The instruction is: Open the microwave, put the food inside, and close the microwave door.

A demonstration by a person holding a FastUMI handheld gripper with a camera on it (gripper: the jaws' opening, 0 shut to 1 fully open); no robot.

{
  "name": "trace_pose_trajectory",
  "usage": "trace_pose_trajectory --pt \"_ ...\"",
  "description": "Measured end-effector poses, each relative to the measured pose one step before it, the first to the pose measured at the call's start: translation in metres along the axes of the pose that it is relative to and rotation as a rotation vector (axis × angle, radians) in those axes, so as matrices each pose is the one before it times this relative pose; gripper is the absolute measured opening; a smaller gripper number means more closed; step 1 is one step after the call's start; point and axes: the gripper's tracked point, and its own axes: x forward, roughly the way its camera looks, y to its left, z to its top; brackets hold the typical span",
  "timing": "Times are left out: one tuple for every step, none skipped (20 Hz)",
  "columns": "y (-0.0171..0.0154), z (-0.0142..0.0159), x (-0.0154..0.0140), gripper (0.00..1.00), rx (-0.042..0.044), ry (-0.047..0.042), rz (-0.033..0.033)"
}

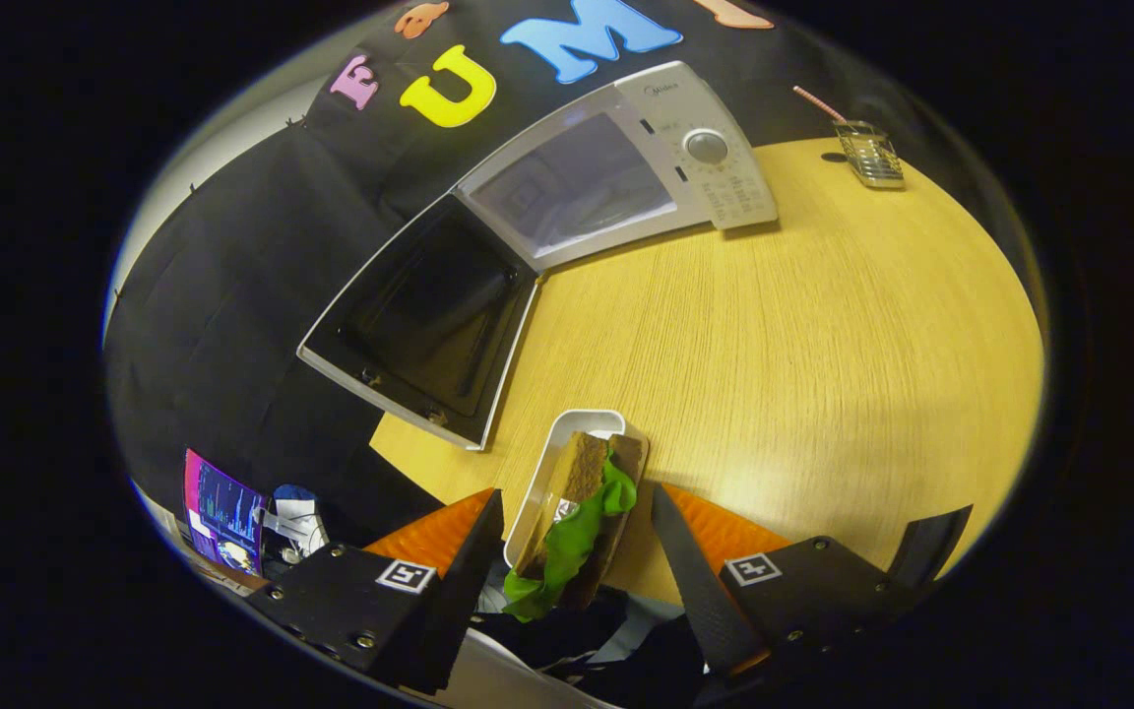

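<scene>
The gripper [577, 532] has its fingers spread apart on both sides of a white tray [552, 463] holding a sandwich [582, 512] without pressing on it, while the microwave [626, 162] stands beyond on the wooden counter [823, 345] with its door [424, 320] swung open.

white microwave [626, 162], pale wood-grain table [823, 345], brown sandwich [582, 512] with green lettuce [577, 537], white tray [567, 438]

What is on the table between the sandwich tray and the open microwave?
Nothing: in the gripper view, only bare table separates the sandwich tray, sitting between the open claw's fingers, from the microwave.
</scene>
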Motion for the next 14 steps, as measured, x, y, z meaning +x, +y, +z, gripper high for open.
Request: trace_pose_trajectory --pt "0.00276 -0.00149 0.00124 0.90 0.01320 0.00761 0.00771" --pt "-0.00140 0.00178 0.00215 0.75 0.01021 0.00167 -0.01273" --pt "-0.00043 -0.00148 0.00207 0.62 0.01536 0.00506 -0.00045" --pt "-0.00081 0.00317 0.00027 0.53 0.00935 0.00058 -0.00845" --pt "0.00216 -0.00008 -0.00324 0.45 0.03906 -0.00236 0.00833" --pt "0.00285 -0.00012 -0.00028 0.37 0.02444 -0.00484 0.00344" --pt "-0.00265 0.00269 -0.00266 0.28 0.01620 -0.01279 -0.01596" --pt "0.00158 0.00283 -0.00087 0.27 0.00988 -0.00829 -0.00654" --pt "0.00199 0.00157 -0.00238 0.27 0.00678 -0.01374 -0.00804" --pt "0.00210 0.00330 -0.00266 0.27 0.00679 -0.01367 -0.00391" --pt "0.00519 0.00222 -0.00443 0.27 0.01089 -0.01249 0.00248" --pt "0.00577 0.00562 -0.00385 0.27 0.01332 -0.01678 0.00887" --pt "0.00612 0.00551 -0.00379 0.27 0.01610 -0.02410 0.00632" --pt "0.00497 0.00753 -0.00195 0.27 0.01159 -0.02611 0.00324"
